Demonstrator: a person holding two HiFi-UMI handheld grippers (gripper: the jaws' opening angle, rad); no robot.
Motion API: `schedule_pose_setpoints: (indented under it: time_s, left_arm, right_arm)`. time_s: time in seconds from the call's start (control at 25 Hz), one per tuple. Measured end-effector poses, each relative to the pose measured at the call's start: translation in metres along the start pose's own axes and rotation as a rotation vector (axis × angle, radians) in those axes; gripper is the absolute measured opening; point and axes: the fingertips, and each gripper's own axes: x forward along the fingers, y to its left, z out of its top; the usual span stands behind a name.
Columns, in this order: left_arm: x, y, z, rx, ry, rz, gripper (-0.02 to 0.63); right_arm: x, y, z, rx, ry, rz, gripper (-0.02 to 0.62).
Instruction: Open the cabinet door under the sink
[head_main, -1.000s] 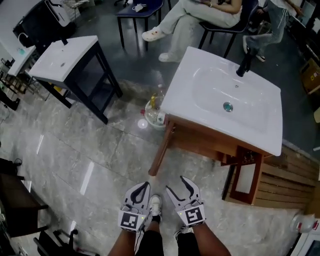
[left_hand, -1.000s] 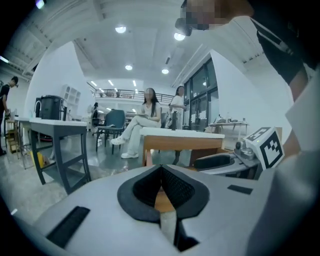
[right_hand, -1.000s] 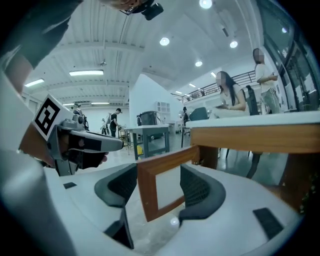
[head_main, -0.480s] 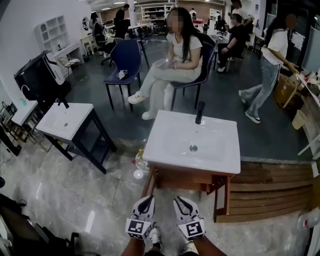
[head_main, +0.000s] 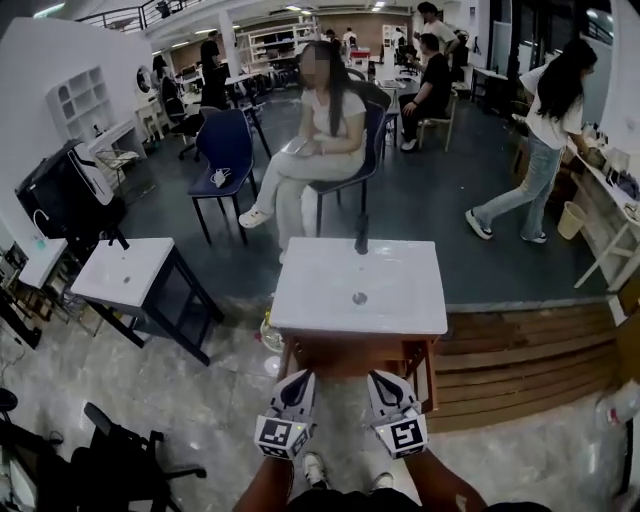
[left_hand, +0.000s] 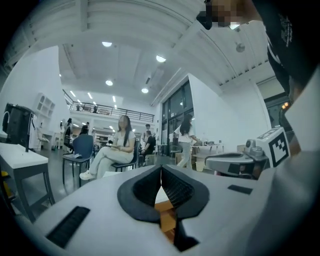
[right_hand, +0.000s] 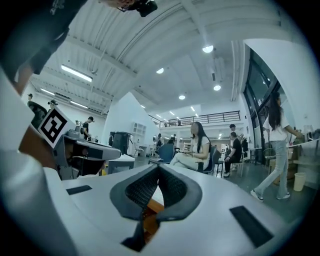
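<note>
Moved up since a second ago: left gripper (head_main: 298, 380) and right gripper (head_main: 382, 380), from low over the floor to just in front of the cabinet. Also swung up: the head view itself, so sink (head_main: 320, 300) now dead centre instead of off to the right.

Left gripper (left_hand: 161, 172): pads pressed together at the tips, nothing between, only a bit of wood seen through the gap behind. Right gripper (right_hand: 158, 170): same, closed tip to tip, empty. Both side by side, pointing level at the far side, not touching anything.

White sink with dark faucet (head_main: 361, 238) at the far edge, drain (head_main: 359, 298) in the middle. Wooden cabinet (head_main: 345, 352) under it, front in shadow, just beyond the gripper tips. Framed wooden panel (head_main: 429, 372) at the cabinet's right near corner; cannot tell whether that is the door or whether ajar.

Left of the cabinet on the floor: bottles (head_main: 270, 330). Further left: second sink stand (head_main: 125, 272). Right: wooden decking (head_main: 520, 350). Far side: seated person (head_main: 315, 130), blue chair (head_main: 225, 150), walking person (head_main: 545, 130) at far right.
</note>
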Motion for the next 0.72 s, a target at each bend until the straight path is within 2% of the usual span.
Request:
schedule_pose_setpoints:
  time_s: [0.08,0.2,0.32,0.52,0.72]
  left_arm:
    - [0.008,-0.004,0.012,0.022,-0.015,-0.011,0.023]
    - [0.031,-0.007,0.036,0.064,-0.047,-0.029,0.023]
    - [0.035,-0.023,0.048,0.088,-0.041,-0.057,0.023]
    - [0.037,-0.043,0.076,0.116,-0.078,-0.103,0.023]
    - [0.042,-0.05,0.083,0.131,-0.097,-0.136,0.023]
  right_arm:
    - [-0.005,-0.01,0.012,-0.024,-0.012,-0.015,0.025]
    - [0.001,-0.028,0.04,-0.083,-0.088,-0.033,0.025]
    - [-0.009,-0.033,0.055,-0.05,-0.137,-0.057,0.025]
    - [-0.013,-0.037,0.069,-0.024,-0.135,-0.064,0.025]
    - [-0.012,-0.036,0.071,-0.033,-0.144,-0.077,0.025]
